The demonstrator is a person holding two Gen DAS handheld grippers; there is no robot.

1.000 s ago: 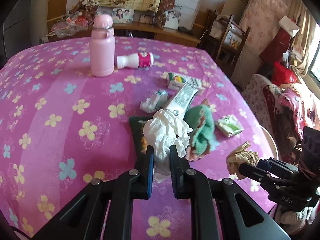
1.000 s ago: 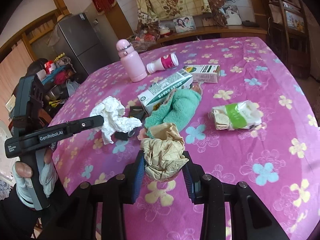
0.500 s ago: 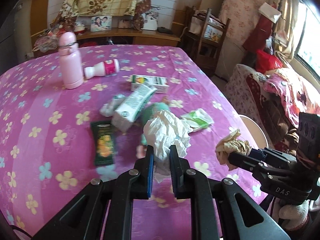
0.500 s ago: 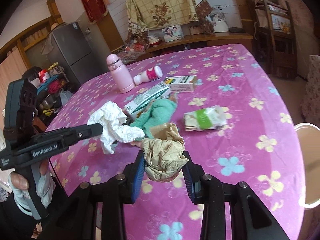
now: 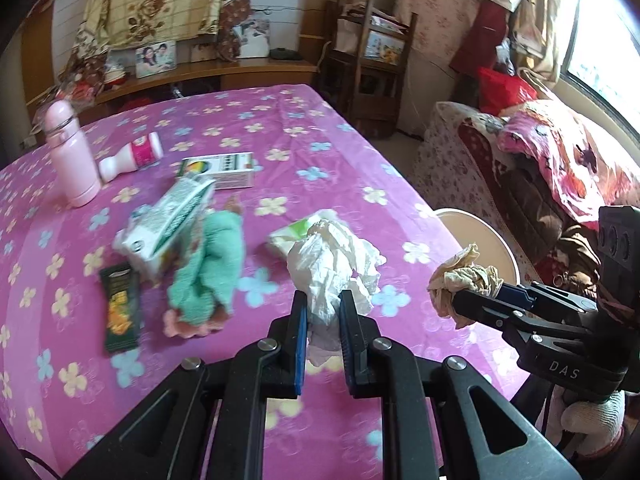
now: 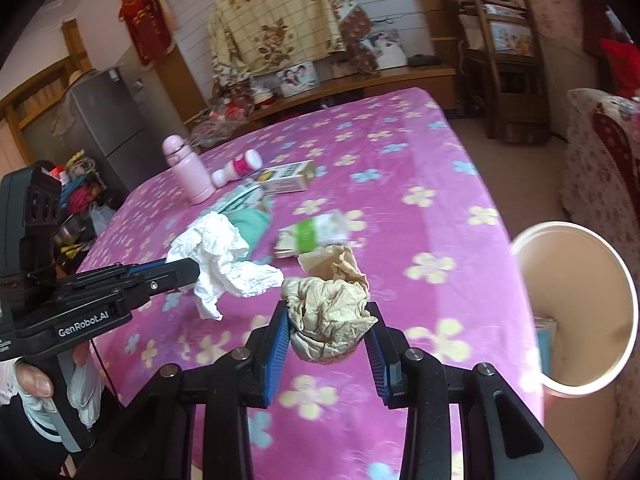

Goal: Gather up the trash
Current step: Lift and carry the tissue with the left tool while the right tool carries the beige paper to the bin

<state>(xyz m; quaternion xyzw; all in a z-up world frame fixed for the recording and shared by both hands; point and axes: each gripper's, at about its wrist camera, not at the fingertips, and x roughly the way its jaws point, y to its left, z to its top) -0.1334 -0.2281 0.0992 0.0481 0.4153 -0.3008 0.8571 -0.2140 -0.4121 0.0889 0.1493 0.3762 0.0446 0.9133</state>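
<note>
**Both grippers hold crumpled paper near the table's edge**

The left gripper [image 5: 323, 312] pinches a white tissue [image 5: 334, 266] between its jaws; the wad bulges above the fingertips and a tail of it hangs below them. The right gripper [image 6: 329, 326] has its jaws clamped on a tan paper ball [image 6: 328, 312], which fills the gap between the blue pads [image 6: 276, 344]. Both wads are lifted clear of the table [image 5: 280, 128], which has a pink cloth with flowers. In the left wrist view the right gripper sits to the right, past the table's edge, with the tan ball at its tip. In the right wrist view the left gripper comes in from the left with the tissue just beside the ball.

A bin [image 6: 576, 308] with a white rim stands on the floor just beside the table's right edge, its mouth open; something pale blue lies inside, too blurred to name.

On the table lie a green-and-white packet [image 6: 314, 234], a teal cloth [image 5: 212, 268], a carton [image 5: 168, 224] leaning across it, a dark wrapper [image 5: 120, 312], a box [image 5: 218, 170], a white bottle [image 5: 130, 156] on its side and an upright pink flask [image 5: 72, 156]. The packet lies nearest the held wads, between them and the box
</note>
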